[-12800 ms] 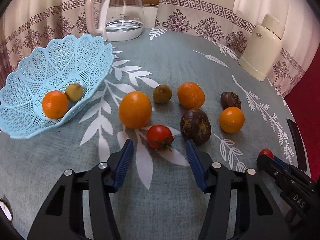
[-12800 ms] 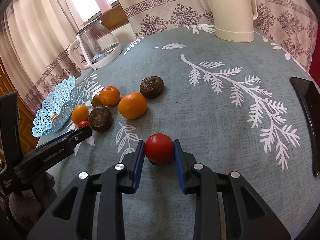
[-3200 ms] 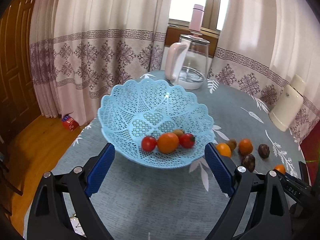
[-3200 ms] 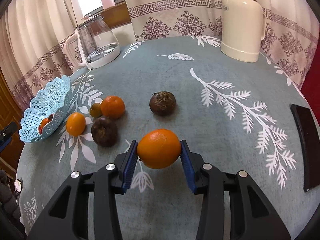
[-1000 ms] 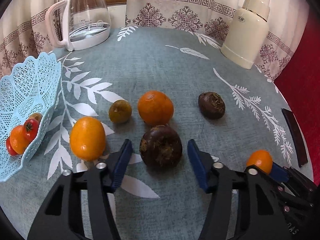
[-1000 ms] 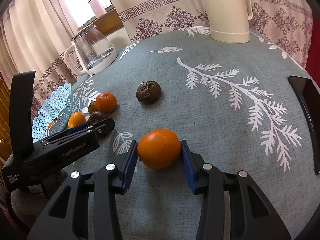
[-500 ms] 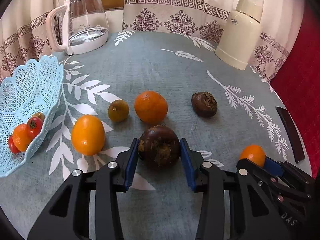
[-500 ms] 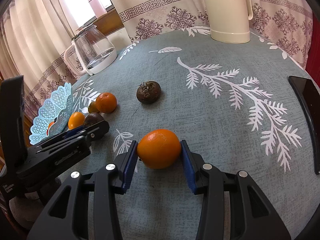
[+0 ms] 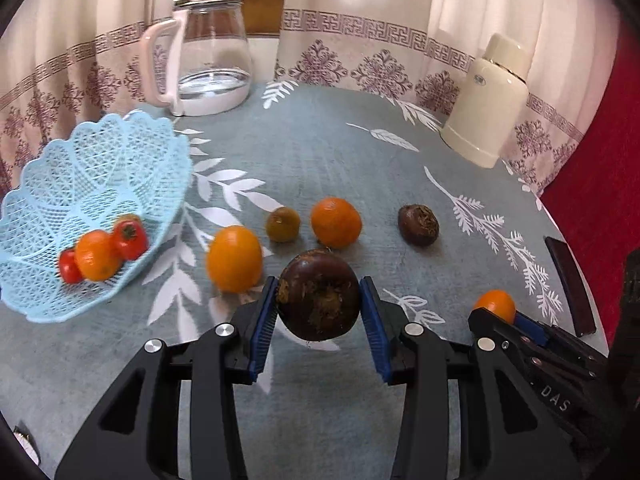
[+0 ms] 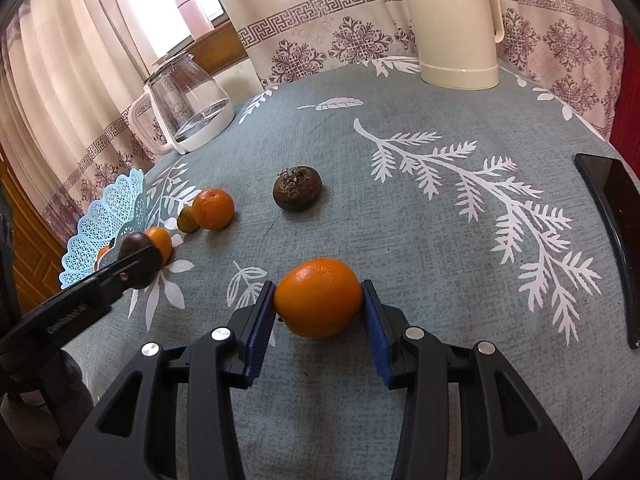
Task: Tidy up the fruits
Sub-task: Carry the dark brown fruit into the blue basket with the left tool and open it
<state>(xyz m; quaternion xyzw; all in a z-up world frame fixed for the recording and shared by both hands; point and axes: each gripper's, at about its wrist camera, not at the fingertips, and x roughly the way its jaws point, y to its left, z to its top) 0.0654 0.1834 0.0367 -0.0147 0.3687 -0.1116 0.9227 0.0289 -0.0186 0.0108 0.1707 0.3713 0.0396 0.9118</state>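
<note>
Left gripper [image 9: 319,322] clamped on dark brown fruit [image 9: 319,295]; right gripper [image 10: 319,322] clamped on orange [image 10: 319,297].

Both fruits pinched between blue pads, raised off grey leaf-print tablecloth [image 10: 440,240]. Blue lace basket [image 9: 80,184] ahead-left of left gripper, holding tomatoes and an orange fruit. Loose citrus and second brown fruit [image 9: 418,225] just beyond left fingertips. Both grippers levelled forward, low over table.
</note>
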